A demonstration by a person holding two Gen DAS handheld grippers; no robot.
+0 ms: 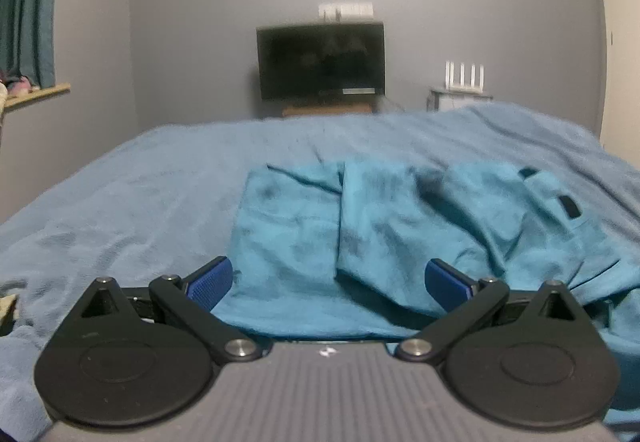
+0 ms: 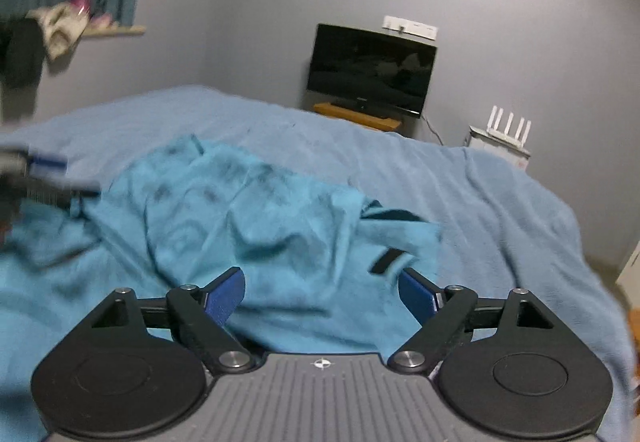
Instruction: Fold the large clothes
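Observation:
A large teal garment [image 1: 360,226] lies crumpled on the bed, with a small black tab [image 1: 570,206] on its right part. My left gripper [image 1: 328,284] hovers over its near edge, blue pads wide apart, nothing pressed between them. In the right wrist view the same garment [image 2: 240,214] spreads from the left edge to the middle, its black tab [image 2: 386,260] just ahead of the right pad. My right gripper [image 2: 322,298] is open above the cloth and grips nothing. The left gripper [image 2: 44,178] shows blurred at the far left, by the garment's edge.
A light blue blanket [image 1: 120,194] covers the whole bed. Beyond it stand a dark television [image 1: 320,60] on a wooden stand, a white router [image 1: 464,76] on a small table, teal curtains [image 1: 28,2] and a windowsill with clutter at left. A door [image 1: 622,54] is at right.

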